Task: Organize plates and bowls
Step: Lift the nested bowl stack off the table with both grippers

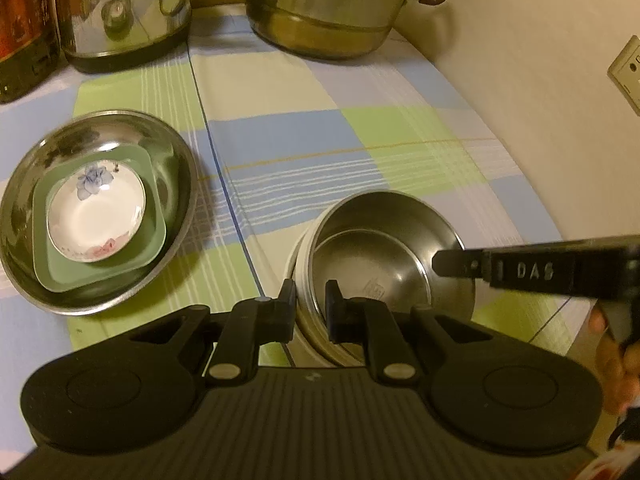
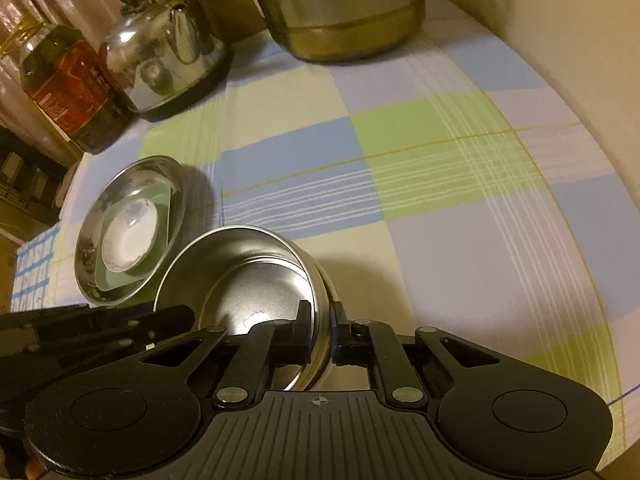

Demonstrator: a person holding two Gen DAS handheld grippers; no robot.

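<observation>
Bowls: both hand-held grippers — left (image 1: 310, 306), right (image 2: 323, 328) — clamp the stacked round steel bowls' (image 1: 384, 240) rim; next, a level joint lift.

Raised letters "DAS" show on the black body of the right gripper (image 1: 456, 266) reaching in from the side; the bottle's red label (image 1: 22, 8) carries a column of pale characters (too blurred to read), same story in the right wrist view; a faint stamped mark sits on the steel bowl's floor (image 1: 374, 292), illegible.
</observation>
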